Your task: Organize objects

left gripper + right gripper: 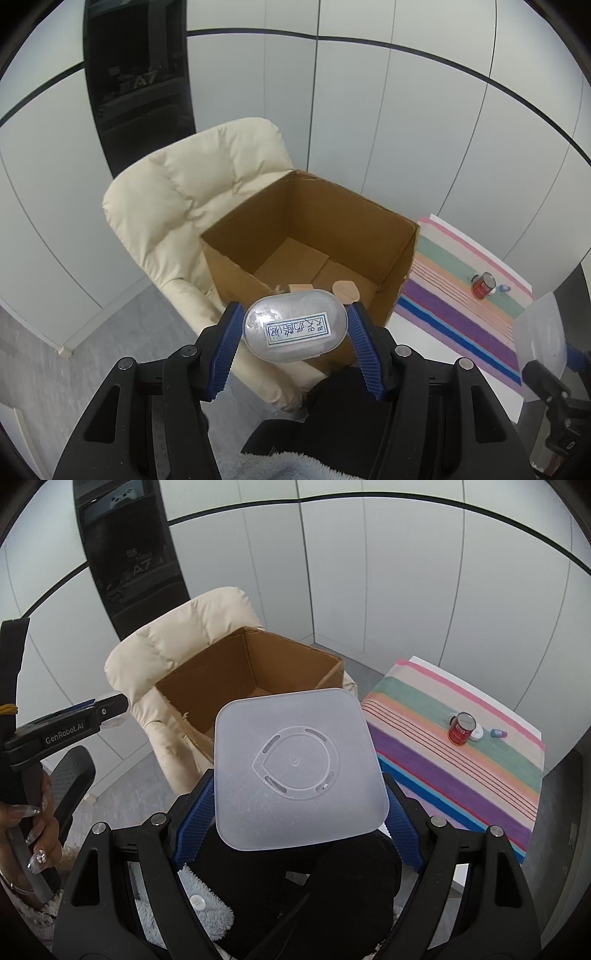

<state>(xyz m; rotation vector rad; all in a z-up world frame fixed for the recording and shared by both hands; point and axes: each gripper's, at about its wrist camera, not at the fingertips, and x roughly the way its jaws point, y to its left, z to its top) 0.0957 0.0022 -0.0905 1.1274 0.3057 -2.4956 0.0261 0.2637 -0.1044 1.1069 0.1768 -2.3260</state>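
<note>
My left gripper [294,310] is shut on a clear oval plastic case [295,330] with a handwritten label, pinched between both blue pads just in front of an open cardboard box [314,206]. Two small wooden pieces [345,290] lie on the box floor. My right gripper [300,786] is shut on a translucent square plastic container [314,720], its underside facing the camera, held near the same box [236,664]. The right wrist view also shows the left gripper [110,707] at the left, gripped by a person's hand [33,823].
The box sits on a cream padded armchair [177,192]. To the right, a table with a striped cloth [461,775] carries a red can [461,728], a white round item [476,733] and a small blue-pink capsule [498,733]. White wall panels stand behind.
</note>
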